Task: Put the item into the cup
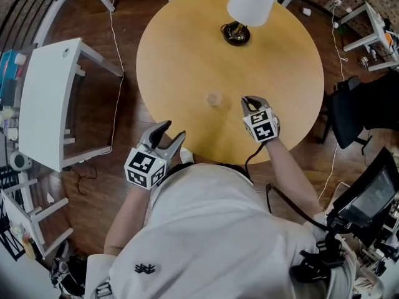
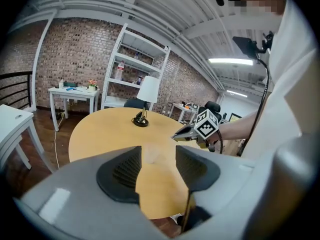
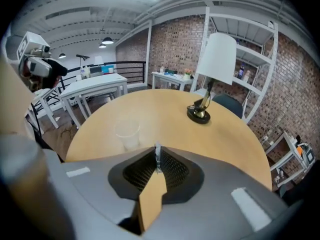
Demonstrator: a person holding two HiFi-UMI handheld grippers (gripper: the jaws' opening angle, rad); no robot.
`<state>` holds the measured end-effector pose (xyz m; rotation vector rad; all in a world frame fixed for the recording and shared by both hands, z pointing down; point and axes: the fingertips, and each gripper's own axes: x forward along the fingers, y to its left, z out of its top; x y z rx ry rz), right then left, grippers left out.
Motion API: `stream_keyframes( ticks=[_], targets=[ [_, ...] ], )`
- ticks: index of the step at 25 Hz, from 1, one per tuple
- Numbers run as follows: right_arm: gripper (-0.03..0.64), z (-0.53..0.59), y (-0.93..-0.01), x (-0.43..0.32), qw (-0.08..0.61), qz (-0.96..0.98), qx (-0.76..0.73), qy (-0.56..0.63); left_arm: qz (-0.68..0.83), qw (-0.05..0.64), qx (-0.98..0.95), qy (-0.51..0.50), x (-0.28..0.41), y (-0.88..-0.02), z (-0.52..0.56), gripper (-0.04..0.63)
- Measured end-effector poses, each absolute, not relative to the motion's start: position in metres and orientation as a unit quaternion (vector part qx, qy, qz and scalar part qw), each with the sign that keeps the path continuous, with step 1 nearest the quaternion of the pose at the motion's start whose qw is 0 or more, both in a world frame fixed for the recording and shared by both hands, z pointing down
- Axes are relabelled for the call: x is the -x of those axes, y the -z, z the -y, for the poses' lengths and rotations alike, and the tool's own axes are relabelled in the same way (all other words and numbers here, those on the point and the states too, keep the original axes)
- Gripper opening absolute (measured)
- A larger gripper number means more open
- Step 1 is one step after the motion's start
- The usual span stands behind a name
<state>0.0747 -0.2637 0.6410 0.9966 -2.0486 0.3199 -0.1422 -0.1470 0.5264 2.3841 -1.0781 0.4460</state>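
Note:
A clear plastic cup [image 1: 214, 98] stands upright near the middle of the round wooden table [image 1: 280, 61]. My right gripper [image 1: 251, 99] is over the table just right of the cup, its jaws shut. In the right gripper view a thin pale item [image 3: 157, 155] is pinched between the pads, and the cup [image 3: 126, 132] sits ahead and to the left. What the item is I cannot make out. My left gripper [image 1: 171, 134] hovers open at the table's near edge with nothing between its fingers; the cup [image 2: 152, 154] shows faintly beyond its gap.
A lamp with a white shade [image 1: 251, 2] and a dark base [image 1: 236, 34] stands at the far side of the table. A white side table [image 1: 47, 98] is on the left, a black chair [image 1: 352, 114] on the right. A cable runs along the wooden floor.

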Motion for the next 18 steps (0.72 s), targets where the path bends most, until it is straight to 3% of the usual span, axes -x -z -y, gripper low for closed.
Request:
stream_keyframes(
  ticks=[10, 18],
  targets=[
    [0.031, 0.266, -0.592, 0.005, 0.38, 0.855, -0.343, -0.084, 0.41, 0.248, -0.865, -0.151, 0.159, -0.522, 0.138, 0.186],
    [0.031, 0.268, -0.628, 0.043, 0.406, 0.853, -0.317, -0.083, 0.436, 0.26, -0.848, -0.149, 0.204, -0.533, 0.132, 0.186]
  ],
)
